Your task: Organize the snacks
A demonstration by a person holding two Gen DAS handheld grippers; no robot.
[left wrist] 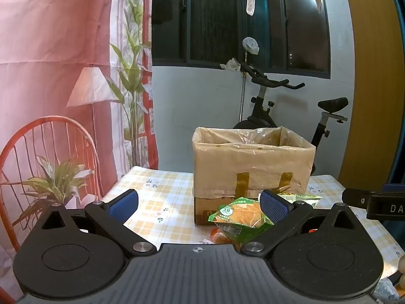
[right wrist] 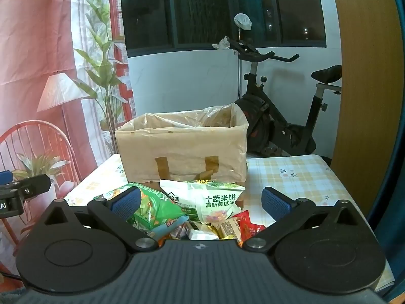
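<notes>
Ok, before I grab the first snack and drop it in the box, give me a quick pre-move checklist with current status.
1. Left gripper open and holding nothing: ok.
2. Right gripper open and holding nothing: ok.
3. Cardboard box upright on the table, top open: ok. A plastic liner stands above the rim and may snag.
4. Room inside the box: cannot tell, neither view looks in.
5. Snacks within reach: ok. The green chip bag and white rice cracker bag lie in front of the box, small packets beside them.
6. Target isolated: not ok, the bags overlap in a pile.
</notes>
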